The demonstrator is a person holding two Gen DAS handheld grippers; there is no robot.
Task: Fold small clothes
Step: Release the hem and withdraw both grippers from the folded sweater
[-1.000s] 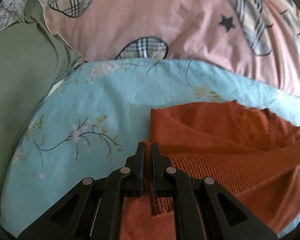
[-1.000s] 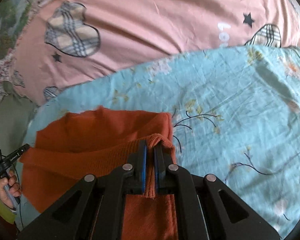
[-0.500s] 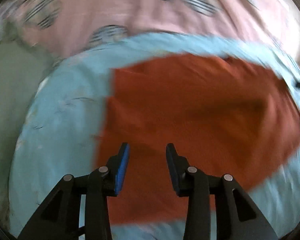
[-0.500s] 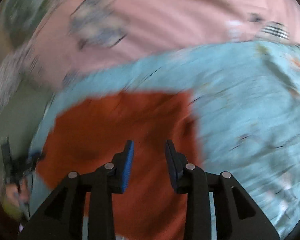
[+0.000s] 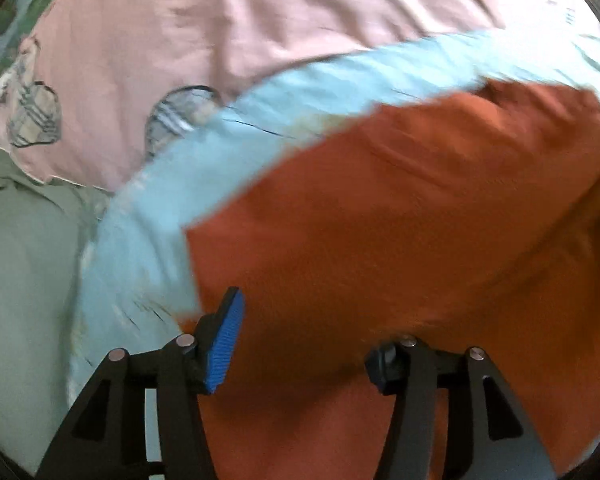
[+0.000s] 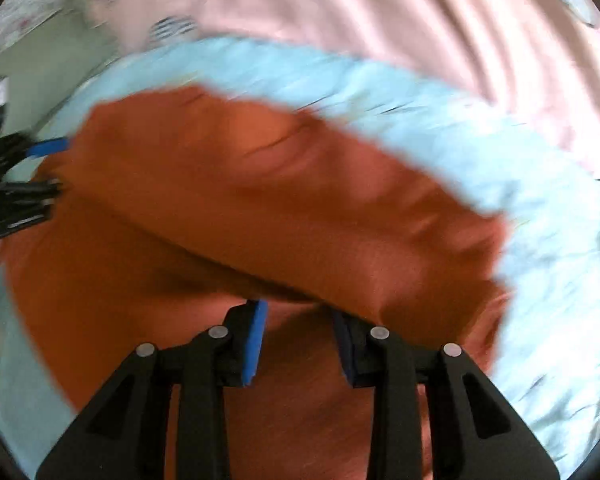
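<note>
An orange knit garment (image 5: pixel 400 240) lies folded on a light blue floral sheet (image 5: pixel 140 248). It also shows in the right wrist view (image 6: pixel 260 208), with a fold running across it. My left gripper (image 5: pixel 304 340) is open and empty, low over the garment's left edge. My right gripper (image 6: pixel 300 340) is open and empty, its fingers at the edge of the upper folded layer. The left gripper's blue pad (image 6: pixel 48 146) shows at the garment's far left in the right wrist view. Both views are blurred.
A pink quilt (image 5: pixel 220 40) with plaid patches and a star lies beyond the blue sheet (image 6: pixel 540 280). A green cloth (image 5: pixel 20 280) lies to the left of the sheet. The pink quilt (image 6: pixel 460 32) also fills the back of the right wrist view.
Both grippers have let go of the orange garment and opened wide. The garment now lies flat in a fold, and both grippers have moved closer over it.
</note>
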